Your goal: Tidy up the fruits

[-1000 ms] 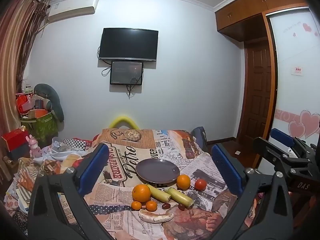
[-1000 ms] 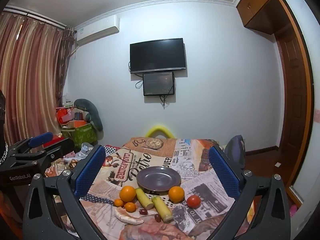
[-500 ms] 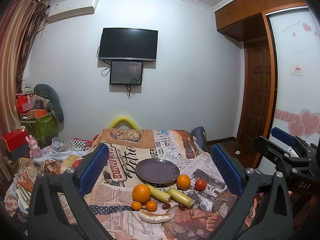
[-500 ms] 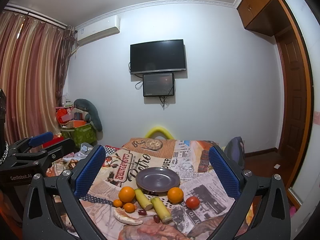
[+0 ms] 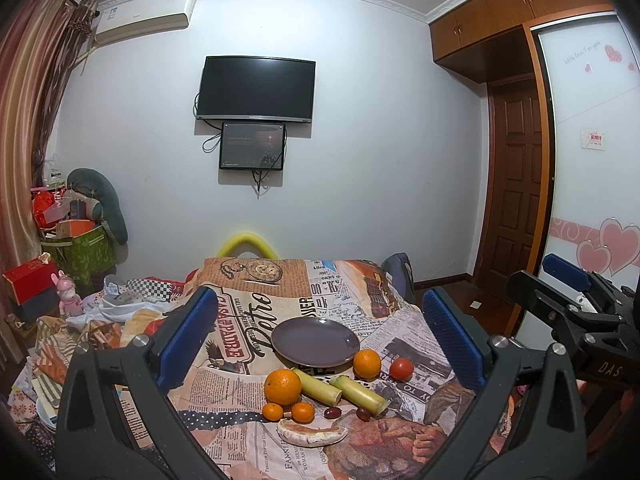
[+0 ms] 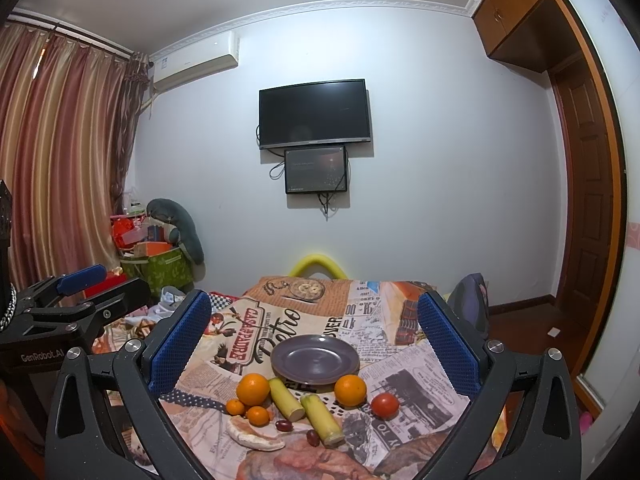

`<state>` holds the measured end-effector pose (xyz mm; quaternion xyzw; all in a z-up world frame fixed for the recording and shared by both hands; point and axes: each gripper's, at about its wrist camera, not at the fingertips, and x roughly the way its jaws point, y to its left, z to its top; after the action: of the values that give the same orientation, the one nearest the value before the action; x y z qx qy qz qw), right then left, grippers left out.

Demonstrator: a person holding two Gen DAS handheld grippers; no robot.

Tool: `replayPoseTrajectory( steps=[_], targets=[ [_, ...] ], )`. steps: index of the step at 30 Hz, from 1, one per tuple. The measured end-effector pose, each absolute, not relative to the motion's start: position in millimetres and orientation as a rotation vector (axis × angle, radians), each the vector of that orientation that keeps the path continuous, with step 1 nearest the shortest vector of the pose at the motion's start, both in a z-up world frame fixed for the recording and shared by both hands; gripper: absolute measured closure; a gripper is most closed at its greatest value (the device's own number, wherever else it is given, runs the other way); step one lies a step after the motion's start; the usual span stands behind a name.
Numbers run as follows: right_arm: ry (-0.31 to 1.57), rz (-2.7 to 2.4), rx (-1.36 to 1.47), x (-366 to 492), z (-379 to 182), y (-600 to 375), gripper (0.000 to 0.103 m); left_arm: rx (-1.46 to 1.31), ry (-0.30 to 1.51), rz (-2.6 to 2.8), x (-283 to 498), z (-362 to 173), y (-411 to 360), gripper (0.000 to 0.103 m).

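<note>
Nothing looks sorted yet, by my reading; the grey plate [image 5: 315, 340] sits bare on the newspaper-print cloth [image 5: 248, 364] of the bench, with every fruit lying on the cloth in front of it. From the left: a large orange [image 5: 282, 386] with two small mandarins [image 5: 273, 411] touching its near side; a peeled fruit segment [image 5: 312, 434] nearest the camera; two pale green stalk pieces [image 5: 358, 391] side by side, with two dark dates [image 5: 332, 413] at their near ends; a second orange [image 5: 367, 363] just beside the plate's rim; a red tomato [image 5: 401, 369] furthest right. The left claw [image 5: 320, 336] hangs above and short of the pile, fingers spread wide and holding nothing; the right claw [image 6: 316, 338] likewise, parted and bare. All of the moving is still to do. The fruits crowd one another, so a claw closing on one may nudge its neighbour; round ones could roll; a heap of clothes and boxes [image 5: 76, 248] lies well off left.
</note>
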<state>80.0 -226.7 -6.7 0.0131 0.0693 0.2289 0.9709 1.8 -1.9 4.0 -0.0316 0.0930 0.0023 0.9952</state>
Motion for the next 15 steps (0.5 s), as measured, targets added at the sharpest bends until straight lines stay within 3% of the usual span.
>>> replayPoseTrajectory(
  steps=[15],
  targets=[
    [0.133, 0.458, 0.036, 81.5, -5.1, -229.0, 0.0, -0.063, 0.186, 0.004, -0.2, 4.1, -0.6, 0.0]
  ],
)
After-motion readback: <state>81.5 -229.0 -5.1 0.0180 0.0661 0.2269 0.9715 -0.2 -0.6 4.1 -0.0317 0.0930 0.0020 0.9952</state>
